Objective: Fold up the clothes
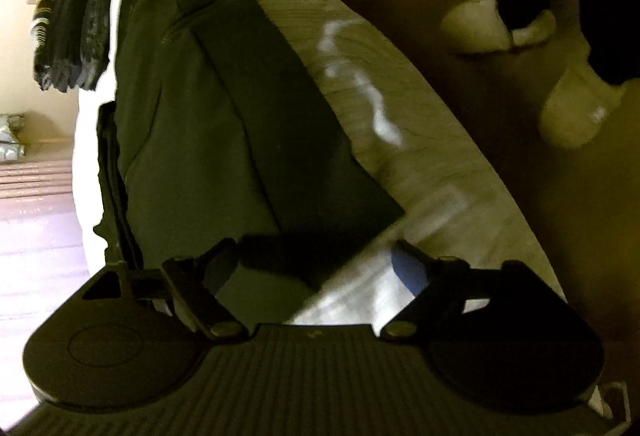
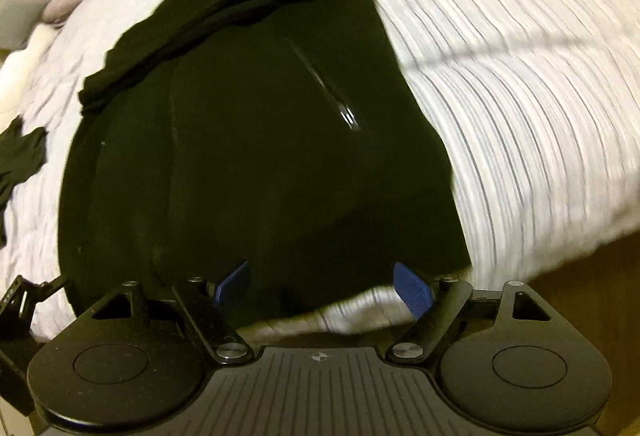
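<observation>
white ribbed bedding (image 2: 500, 83) covers the bed, and a black zip-pocket garment (image 2: 248, 155) lies flat on it, long axis running away from both claws. the right claw (image 2: 324, 282) hangs over its near hem, jaws apart, empty. the left claw (image 1: 316, 268) hovers at the hem corner, jaws also apart, nothing between them.

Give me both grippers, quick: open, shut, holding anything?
Left gripper: open, holding nothing, over the black garment hem.
Right gripper: open, holding nothing.
</observation>
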`<action>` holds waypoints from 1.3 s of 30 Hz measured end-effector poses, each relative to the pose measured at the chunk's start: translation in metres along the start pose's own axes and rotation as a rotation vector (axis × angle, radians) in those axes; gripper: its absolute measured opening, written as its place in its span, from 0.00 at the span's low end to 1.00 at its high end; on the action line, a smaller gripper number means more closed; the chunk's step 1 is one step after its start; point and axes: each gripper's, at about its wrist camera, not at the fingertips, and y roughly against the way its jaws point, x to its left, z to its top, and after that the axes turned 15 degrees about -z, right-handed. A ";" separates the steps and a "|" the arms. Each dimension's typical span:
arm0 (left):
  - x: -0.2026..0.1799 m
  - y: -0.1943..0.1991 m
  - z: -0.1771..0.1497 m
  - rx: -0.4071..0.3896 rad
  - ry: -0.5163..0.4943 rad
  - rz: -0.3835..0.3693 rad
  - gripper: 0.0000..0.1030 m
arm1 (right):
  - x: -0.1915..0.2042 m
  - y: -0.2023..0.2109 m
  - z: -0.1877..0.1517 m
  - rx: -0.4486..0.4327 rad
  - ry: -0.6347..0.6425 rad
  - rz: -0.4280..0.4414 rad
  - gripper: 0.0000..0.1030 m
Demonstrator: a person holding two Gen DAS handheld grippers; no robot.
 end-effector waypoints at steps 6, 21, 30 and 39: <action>0.065 0.042 -0.007 -0.128 0.338 -0.033 0.16 | 0.022 0.026 -0.027 -0.048 0.082 -0.071 0.79; 0.233 0.116 -0.081 -0.470 1.197 -0.271 0.11 | 0.174 0.043 -0.066 -0.504 0.806 -0.088 0.80; 0.242 0.119 -0.109 -0.457 1.294 -0.282 0.07 | 0.131 -0.017 -0.049 -0.519 0.940 -0.331 0.80; 0.235 0.115 -0.106 -0.419 1.337 -0.287 0.07 | 0.029 -0.020 -0.043 -0.463 1.003 -0.449 0.80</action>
